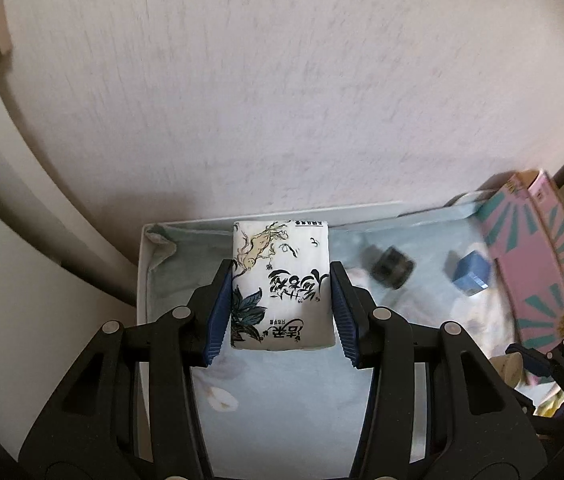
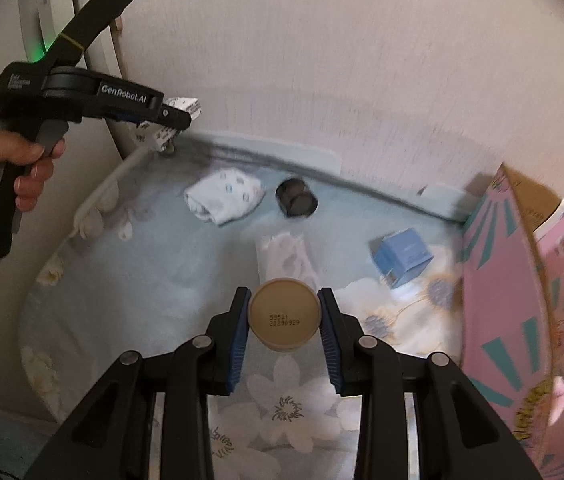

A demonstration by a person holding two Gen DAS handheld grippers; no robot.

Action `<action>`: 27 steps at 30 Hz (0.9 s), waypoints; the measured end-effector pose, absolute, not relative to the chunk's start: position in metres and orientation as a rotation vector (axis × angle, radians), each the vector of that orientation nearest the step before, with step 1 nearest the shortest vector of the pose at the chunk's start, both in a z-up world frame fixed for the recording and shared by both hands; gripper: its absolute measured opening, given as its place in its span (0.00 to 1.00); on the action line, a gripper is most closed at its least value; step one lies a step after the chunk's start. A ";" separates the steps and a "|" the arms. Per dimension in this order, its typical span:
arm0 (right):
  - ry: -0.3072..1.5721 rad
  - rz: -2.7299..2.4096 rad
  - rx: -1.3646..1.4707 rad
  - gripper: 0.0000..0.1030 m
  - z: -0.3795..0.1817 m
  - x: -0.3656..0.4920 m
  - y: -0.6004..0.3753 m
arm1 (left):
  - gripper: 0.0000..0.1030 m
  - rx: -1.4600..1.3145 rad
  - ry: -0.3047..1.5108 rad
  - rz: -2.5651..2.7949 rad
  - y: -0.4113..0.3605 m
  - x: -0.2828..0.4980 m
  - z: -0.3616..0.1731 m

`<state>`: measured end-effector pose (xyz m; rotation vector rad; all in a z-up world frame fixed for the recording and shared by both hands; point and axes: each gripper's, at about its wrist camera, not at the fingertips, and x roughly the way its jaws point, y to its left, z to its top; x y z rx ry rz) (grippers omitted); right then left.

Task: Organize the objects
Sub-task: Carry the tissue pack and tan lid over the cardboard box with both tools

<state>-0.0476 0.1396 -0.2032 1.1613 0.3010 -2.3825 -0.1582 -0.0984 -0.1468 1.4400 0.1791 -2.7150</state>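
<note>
My left gripper is shut on a white tissue pack printed with black characters and leaves, held above the far left corner of the bed. In the right wrist view the left gripper holds the tissue pack near the wall. My right gripper is shut on a tan round jar, its printed base facing the camera, above the floral bedsheet.
On the sheet lie a folded white cloth, a dark cylinder, a white packet and a blue box. A pink and teal cardboard box stands at the right. The wall is behind.
</note>
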 end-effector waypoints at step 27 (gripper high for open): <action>0.217 -2.591 1.086 0.30 -0.097 -0.067 0.240 | 0.41 1.470 0.035 -3.036 0.065 -0.181 -0.099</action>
